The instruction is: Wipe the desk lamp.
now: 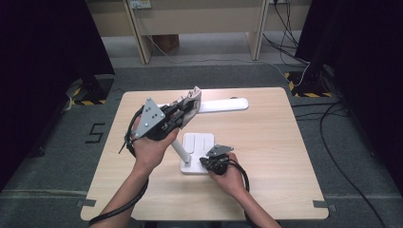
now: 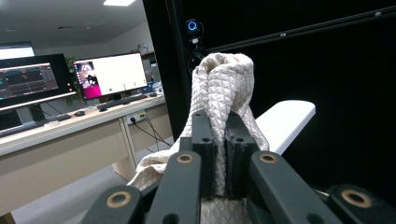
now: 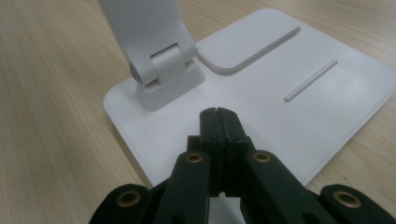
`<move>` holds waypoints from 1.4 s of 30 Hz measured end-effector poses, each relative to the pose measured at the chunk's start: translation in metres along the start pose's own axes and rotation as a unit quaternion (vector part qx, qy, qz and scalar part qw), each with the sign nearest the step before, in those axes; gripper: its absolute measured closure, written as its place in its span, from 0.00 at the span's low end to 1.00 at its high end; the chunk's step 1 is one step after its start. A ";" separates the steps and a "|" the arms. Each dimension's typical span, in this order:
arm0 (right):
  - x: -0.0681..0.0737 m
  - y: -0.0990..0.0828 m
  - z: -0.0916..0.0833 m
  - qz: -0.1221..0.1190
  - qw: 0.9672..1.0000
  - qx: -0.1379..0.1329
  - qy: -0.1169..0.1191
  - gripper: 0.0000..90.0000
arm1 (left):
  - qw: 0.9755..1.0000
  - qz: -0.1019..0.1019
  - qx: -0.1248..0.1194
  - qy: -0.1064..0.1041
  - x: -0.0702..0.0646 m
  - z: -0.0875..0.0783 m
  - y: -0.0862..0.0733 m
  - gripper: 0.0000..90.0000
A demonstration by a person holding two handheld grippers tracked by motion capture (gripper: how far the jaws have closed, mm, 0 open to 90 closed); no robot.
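High view: left gripper [image 1: 183, 114] clenches a beige quilted cloth [image 1: 191, 102] over the white lamp's arm [image 1: 223, 105]; right gripper [image 1: 205, 163], jaws closed empty, presses its flat base [image 1: 198, 142].

lamp head: the cream quilted cloth [image 1: 189, 105] covers the near end of the white desk lamp's long bar [image 1: 223, 104].
cloth: its lower part runs behind the left gripper's [image 2: 219, 122] black jaws.
lamp base: the flat white plastic base [image 3: 280, 93] is partly covered by the right gripper [image 3: 218, 114].
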State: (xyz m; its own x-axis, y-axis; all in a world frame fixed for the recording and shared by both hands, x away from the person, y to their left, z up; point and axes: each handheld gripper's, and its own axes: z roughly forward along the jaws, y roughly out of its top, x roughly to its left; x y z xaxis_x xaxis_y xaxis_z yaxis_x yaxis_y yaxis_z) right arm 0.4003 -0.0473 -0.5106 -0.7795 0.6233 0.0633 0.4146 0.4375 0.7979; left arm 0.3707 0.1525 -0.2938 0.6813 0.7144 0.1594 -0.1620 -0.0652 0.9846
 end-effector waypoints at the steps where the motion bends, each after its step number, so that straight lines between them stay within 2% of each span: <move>1: 0.000 0.000 0.000 0.000 1.000 0.000 0.000 1.00 | 1.000 0.000 0.000 0.000 0.000 0.000 0.000 0.94; 42: 0.000 -0.002 0.000 -0.001 1.000 -0.004 -0.001 1.00 | 1.000 -0.001 0.000 -0.007 -0.009 0.012 0.000 0.94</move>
State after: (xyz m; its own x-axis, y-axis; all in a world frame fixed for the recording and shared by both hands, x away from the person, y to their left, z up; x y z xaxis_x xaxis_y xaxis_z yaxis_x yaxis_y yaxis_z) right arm 0.3993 -0.0478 -0.5119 -0.7797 0.6233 0.0600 0.4083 0.4334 0.8034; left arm 0.3727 0.1376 -0.2940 0.6909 0.7053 0.1590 -0.1617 -0.0636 0.9848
